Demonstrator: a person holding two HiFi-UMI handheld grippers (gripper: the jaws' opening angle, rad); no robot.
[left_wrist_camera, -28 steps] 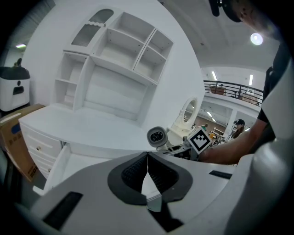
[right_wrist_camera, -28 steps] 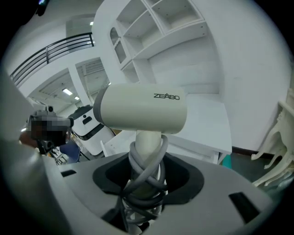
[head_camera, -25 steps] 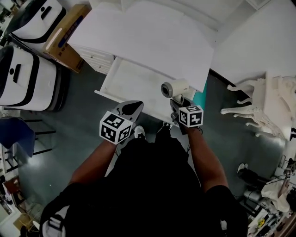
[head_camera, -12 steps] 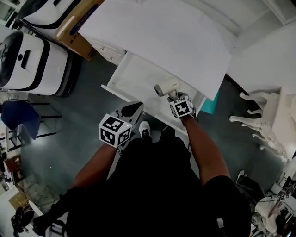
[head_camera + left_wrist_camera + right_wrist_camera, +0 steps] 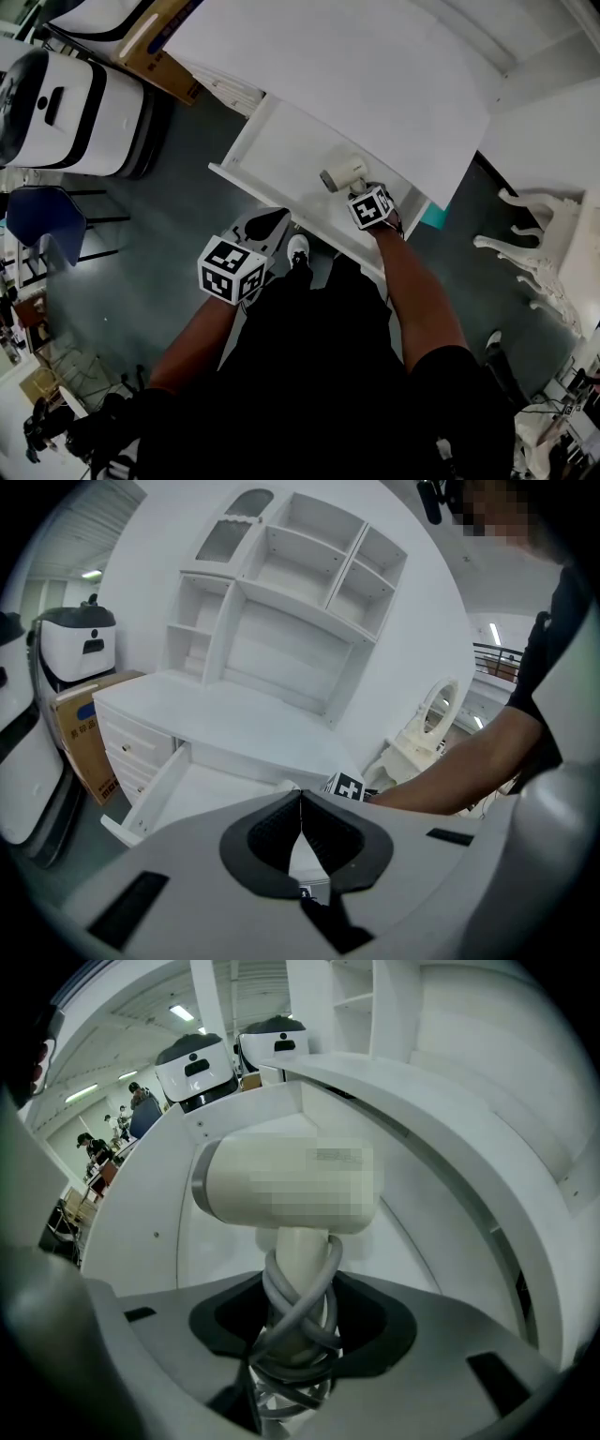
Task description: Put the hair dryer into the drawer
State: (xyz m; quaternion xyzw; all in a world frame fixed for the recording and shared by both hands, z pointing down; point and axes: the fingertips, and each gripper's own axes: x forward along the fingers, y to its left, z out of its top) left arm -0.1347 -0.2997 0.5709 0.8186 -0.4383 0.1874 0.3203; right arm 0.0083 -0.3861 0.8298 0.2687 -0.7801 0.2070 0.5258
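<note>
Gripped the dryer (image 5: 286,1180) by its handle (image 5: 298,1269) with the right gripper (image 5: 300,1340), jaws wide around it, low at the drawer's (image 5: 272,155) right end. Had the left gripper (image 5: 300,803) shut on nothing. Could have thumped down if let go too high.

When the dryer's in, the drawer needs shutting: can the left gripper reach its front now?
Probably yes: the left gripper, shut and empty, hangs by the open drawer front, nothing between them.
</note>
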